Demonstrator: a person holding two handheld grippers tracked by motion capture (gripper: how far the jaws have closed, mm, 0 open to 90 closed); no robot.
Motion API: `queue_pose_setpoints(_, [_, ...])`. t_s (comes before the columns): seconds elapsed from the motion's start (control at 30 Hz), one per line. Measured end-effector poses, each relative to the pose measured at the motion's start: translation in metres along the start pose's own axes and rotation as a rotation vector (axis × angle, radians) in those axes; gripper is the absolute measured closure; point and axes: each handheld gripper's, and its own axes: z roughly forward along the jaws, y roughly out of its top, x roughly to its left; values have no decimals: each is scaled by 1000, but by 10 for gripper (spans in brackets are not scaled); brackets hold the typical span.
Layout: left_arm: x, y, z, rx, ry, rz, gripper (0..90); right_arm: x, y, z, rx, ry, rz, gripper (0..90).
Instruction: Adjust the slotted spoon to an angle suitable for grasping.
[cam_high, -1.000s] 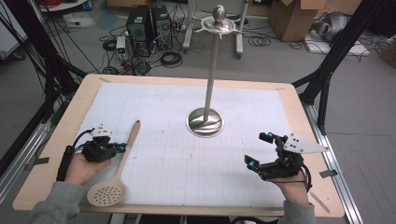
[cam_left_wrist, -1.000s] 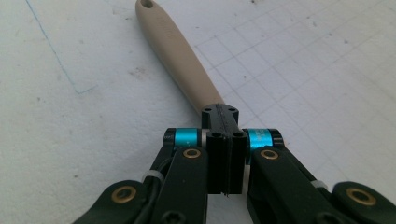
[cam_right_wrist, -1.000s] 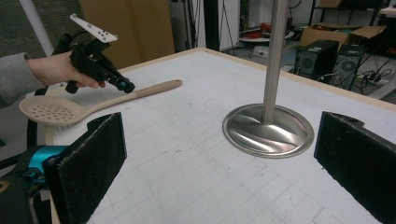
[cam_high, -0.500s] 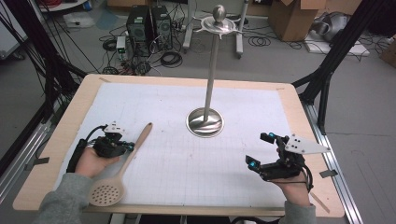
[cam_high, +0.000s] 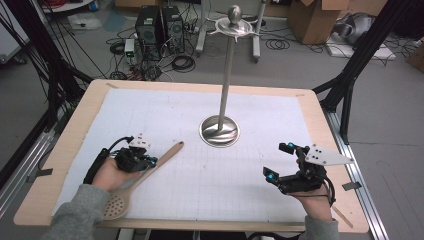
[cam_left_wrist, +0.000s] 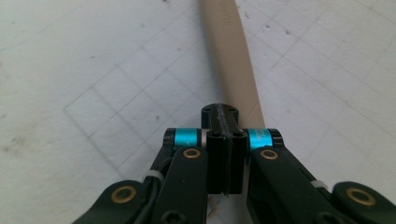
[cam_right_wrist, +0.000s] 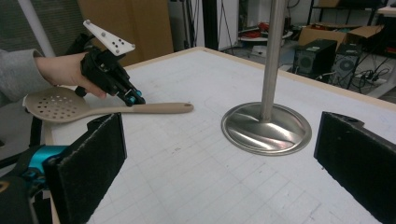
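A tan slotted spoon (cam_high: 142, 175) lies at the front left of the white mat, head towards the table's front edge, handle pointing at the stand. My left gripper (cam_high: 149, 161) is shut, jaws pressed together, tips down on the handle's middle. In the left gripper view the handle (cam_left_wrist: 233, 60) runs out from under the closed jaws of that gripper (cam_left_wrist: 224, 116). The right gripper view shows the same gripper (cam_right_wrist: 133, 99) touching the spoon (cam_right_wrist: 93, 110) from above. My right gripper (cam_high: 278, 161) stands open at the front right, pads (cam_right_wrist: 91, 158) wide apart with nothing between them.
A steel stand with a round base (cam_high: 219, 131) and tall pole rises at the mat's middle, a short way past the spoon's handle tip. The wooden table edge (cam_high: 320, 125) frames the mat. Computers, cables and boxes lie on the floor beyond.
My left hand has moved right, and the spoon's handle has swung right towards the stand base while its head stayed near the front edge. The right gripper has not moved.
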Motion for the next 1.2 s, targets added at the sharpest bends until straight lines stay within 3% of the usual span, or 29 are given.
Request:
queue_pose_setpoints(0.3, [-13,7,2,10,-43,92,895,0,0,0,-2,2,-3,11])
queue_pose_setpoints(0.57, [-12,16,0,10,-32,77,895,0,0,1,0,1,-3,11])
queue_pose_setpoints(0.7, [-12,22,7,73,10,80,895,0,0,1,-1,3,-11,11])
queue_pose_setpoints(0.83, [-10,23,11,76,23,67,895,0,1,0,-5,3,-7,11])
queue_pose_setpoints(1.03, [-14,22,10,60,-41,139,893,-1,1,-3,-10,1,-5,11])
queue_pose_setpoints(1.13, [-14,22,10,56,-42,142,892,0,1,-2,-7,2,-4,11])
queue_pose_setpoints(1.2, [-13,22,8,51,-19,145,883,1,1,-2,-7,1,-8,11])
